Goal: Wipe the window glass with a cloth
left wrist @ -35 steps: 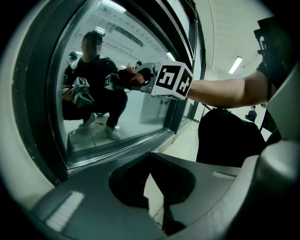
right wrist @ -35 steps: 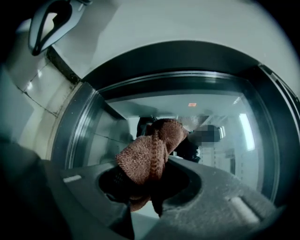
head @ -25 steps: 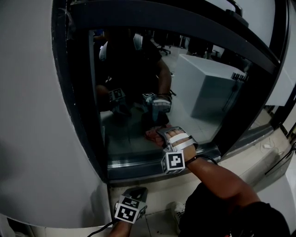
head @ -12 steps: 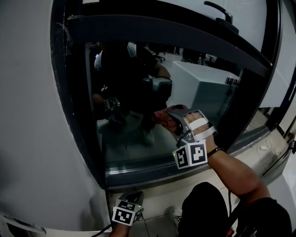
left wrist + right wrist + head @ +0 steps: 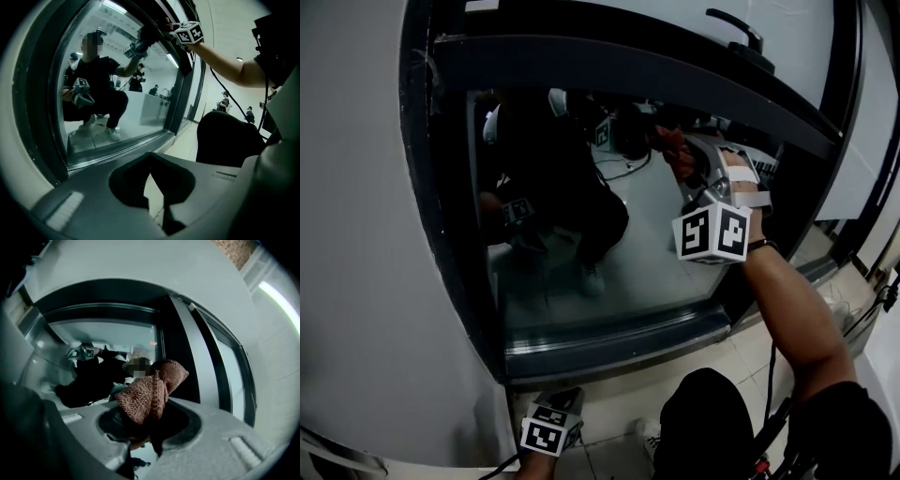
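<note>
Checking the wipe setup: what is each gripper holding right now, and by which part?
Right gripper: brown knitted cloth, pinched at its bunched end, the rest sticking out past the jaws. Left gripper: nothing, jaws together.

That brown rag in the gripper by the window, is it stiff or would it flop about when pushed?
Likely floppy: the knitted cloth bunches and folds over where the right gripper pinches it. Probably light, since it stands up from the jaws without sagging far. Its coarse weave should drag rather than slip on the window glass.
</note>
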A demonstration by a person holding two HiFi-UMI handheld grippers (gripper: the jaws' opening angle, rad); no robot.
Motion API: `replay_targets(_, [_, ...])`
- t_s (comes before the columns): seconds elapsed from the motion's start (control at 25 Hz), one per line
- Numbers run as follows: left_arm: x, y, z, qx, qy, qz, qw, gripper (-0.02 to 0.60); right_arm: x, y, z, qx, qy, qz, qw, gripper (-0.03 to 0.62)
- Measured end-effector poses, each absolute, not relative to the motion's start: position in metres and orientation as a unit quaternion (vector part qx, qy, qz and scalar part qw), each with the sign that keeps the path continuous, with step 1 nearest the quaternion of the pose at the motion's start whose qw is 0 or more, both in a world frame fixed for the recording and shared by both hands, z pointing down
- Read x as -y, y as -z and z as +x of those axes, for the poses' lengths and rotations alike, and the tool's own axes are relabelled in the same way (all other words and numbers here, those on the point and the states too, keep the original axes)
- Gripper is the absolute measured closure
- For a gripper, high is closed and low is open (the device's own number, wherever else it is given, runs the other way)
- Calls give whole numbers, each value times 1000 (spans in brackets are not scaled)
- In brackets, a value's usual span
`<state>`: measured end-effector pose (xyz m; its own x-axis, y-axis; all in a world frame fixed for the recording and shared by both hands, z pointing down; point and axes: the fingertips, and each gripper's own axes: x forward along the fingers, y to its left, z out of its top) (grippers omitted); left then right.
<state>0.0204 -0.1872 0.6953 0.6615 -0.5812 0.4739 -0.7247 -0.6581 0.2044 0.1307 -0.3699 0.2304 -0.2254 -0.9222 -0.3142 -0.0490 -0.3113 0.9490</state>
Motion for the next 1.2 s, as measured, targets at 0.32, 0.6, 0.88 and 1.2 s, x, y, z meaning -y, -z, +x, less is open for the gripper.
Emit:
replay_targets(0.32, [184,-696,24,365,-191,892,189,565,389,-198,140,447,630,537,340,488])
replay_targets(0.6, [183,-699,27,362,-195,891,192,565,398,-200,140,421,648,539,336,488])
replay_targets(0.88, [185,-701,29,361,-196,892,191,565,399,-234,142,433,648,515,356,488])
replay_targets(1.2, [184,-701,30,361,-197,891,193,565,397,-270,141,454,635,511,361,484])
